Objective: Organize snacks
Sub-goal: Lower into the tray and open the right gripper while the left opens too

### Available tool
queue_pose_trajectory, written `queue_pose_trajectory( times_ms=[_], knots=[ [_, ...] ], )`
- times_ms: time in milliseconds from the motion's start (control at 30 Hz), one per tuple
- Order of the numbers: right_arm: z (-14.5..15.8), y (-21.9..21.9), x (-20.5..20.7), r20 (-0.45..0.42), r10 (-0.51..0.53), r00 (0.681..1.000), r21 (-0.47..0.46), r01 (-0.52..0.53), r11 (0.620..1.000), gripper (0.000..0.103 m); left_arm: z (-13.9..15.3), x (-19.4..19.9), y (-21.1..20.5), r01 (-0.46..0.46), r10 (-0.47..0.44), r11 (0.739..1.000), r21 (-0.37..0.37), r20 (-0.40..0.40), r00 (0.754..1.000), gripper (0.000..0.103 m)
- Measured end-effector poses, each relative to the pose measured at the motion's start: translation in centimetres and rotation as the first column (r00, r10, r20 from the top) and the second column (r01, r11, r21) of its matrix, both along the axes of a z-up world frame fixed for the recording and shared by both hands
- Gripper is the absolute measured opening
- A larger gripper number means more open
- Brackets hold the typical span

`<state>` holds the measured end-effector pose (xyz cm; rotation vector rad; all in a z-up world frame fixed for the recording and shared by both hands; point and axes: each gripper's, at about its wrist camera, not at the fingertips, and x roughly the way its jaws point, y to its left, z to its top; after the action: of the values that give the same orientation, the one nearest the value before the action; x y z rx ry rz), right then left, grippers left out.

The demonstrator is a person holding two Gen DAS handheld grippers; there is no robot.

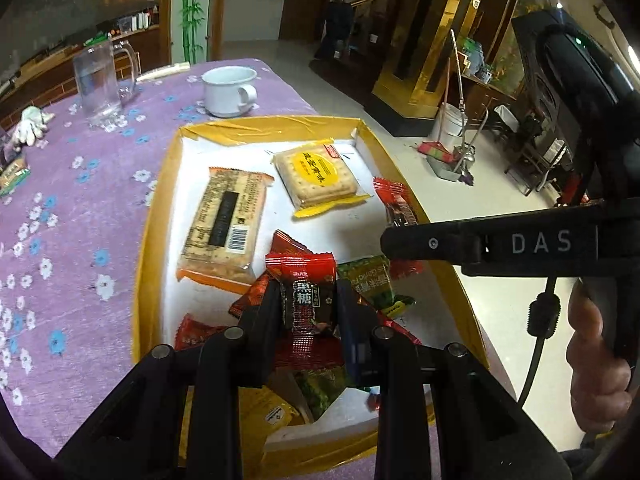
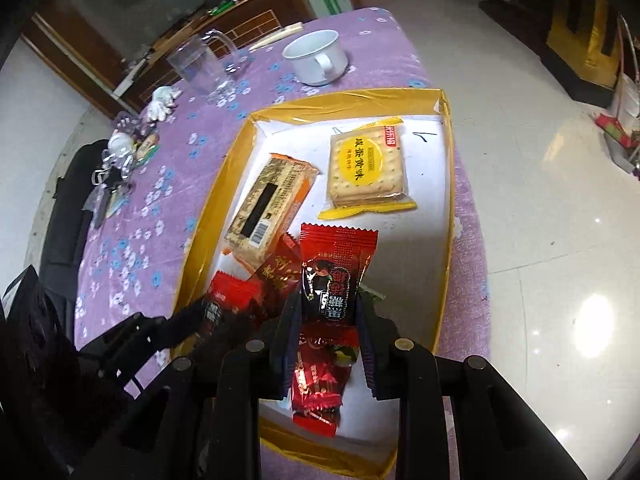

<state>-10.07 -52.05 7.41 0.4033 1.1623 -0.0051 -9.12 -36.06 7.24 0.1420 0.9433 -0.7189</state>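
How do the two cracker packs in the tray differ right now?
The yellow cracker pack lies label side up, with a yellow round label; the orange cracker pack lies back side up, showing a barcode and small print. The yellow one looks squarer and sits nearer the tray's far wall; the orange one is longer. Both lie flat, untouched by either tongs.
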Motion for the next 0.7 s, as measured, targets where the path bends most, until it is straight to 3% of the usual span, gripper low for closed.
queue_pose_trajectory(
  times_ms=[167,433,700],
  knots=[
    [-0.4,-0.5,0.7,-0.026,-0.014,1.000,0.011,0.014,1.000,0.030,-0.4,0.3,-0.9,0.005,-0.005,1.000,0.006,-0.009,1.000,0.024],
    [-2.5,-1.1,3.6,-0.073,0.047,0.996,0.020,-0.045,0.999,0.030,-1.3,0.8,-1.1,-0.061,0.062,0.997,0.052,-0.021,0.998,0.024],
    [-2.0,-2.1,3.6,-0.067,0.084,0.994,0.046,-0.081,0.996,0.031,-1.5,0.9,-2.0,-0.103,0.105,0.991,0.084,-0.017,0.994,0.024]
  ],
)
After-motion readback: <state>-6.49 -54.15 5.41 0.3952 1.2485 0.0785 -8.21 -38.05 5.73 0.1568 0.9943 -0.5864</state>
